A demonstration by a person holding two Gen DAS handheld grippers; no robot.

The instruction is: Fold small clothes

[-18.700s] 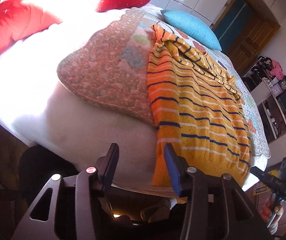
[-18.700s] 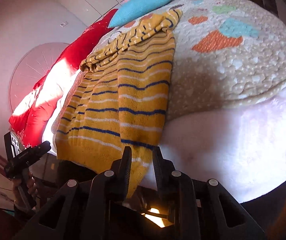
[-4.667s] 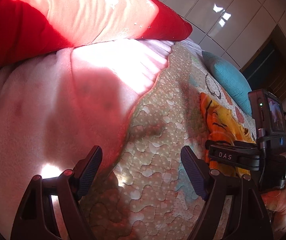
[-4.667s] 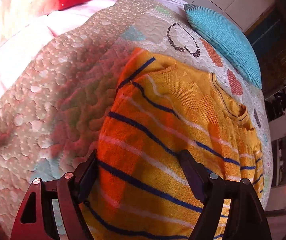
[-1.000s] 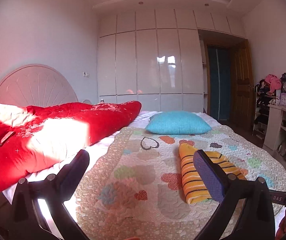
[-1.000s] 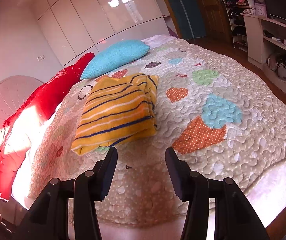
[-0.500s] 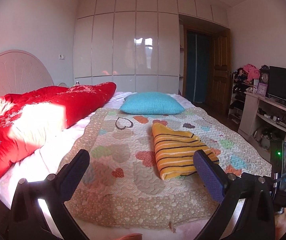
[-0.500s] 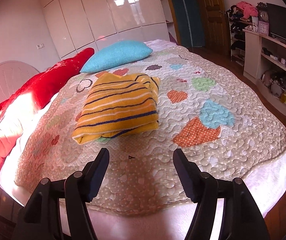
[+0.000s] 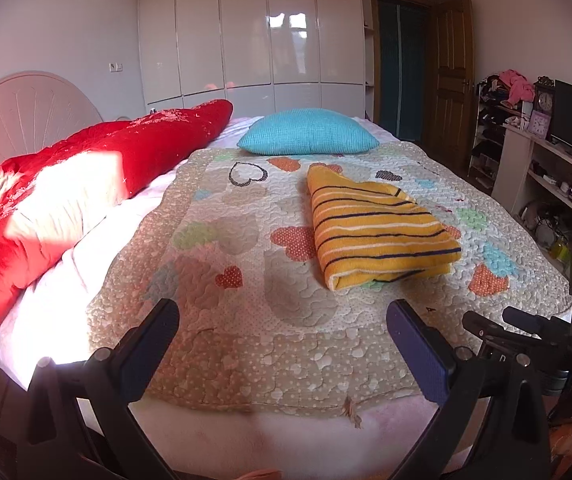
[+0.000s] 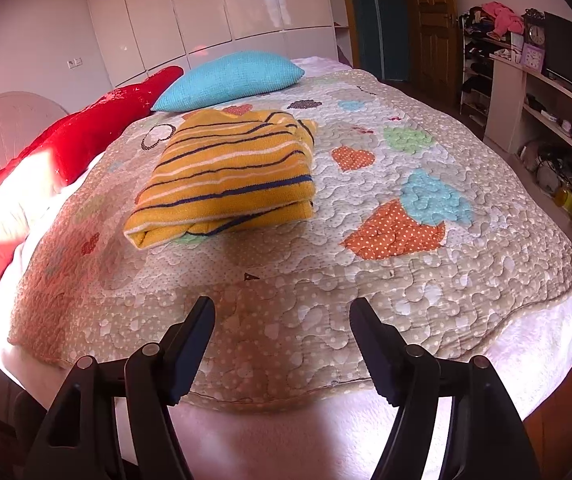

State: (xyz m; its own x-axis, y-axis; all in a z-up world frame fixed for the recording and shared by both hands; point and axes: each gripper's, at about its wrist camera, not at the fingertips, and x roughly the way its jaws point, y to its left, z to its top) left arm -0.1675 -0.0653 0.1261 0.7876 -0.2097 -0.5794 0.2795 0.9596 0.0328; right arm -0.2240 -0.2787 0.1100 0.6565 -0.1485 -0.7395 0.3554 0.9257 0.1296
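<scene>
Lying folded into a neat block on the quilt (image 10: pixel 405 288) at 11 o'clock from the right gripper (image 10: pixel 282 320), the sweater (image 10: pixel 226 172) looks finished, so both it and the left gripper (image 9: pixel 282 332) hang wide apart, empty, pulled clear.

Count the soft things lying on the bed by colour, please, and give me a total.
Yellow striped sweater, folded: 1
Blue pillow: 1
Red pillow: 1
Heart-patterned quilt, beige: 1
Total: 4
</scene>
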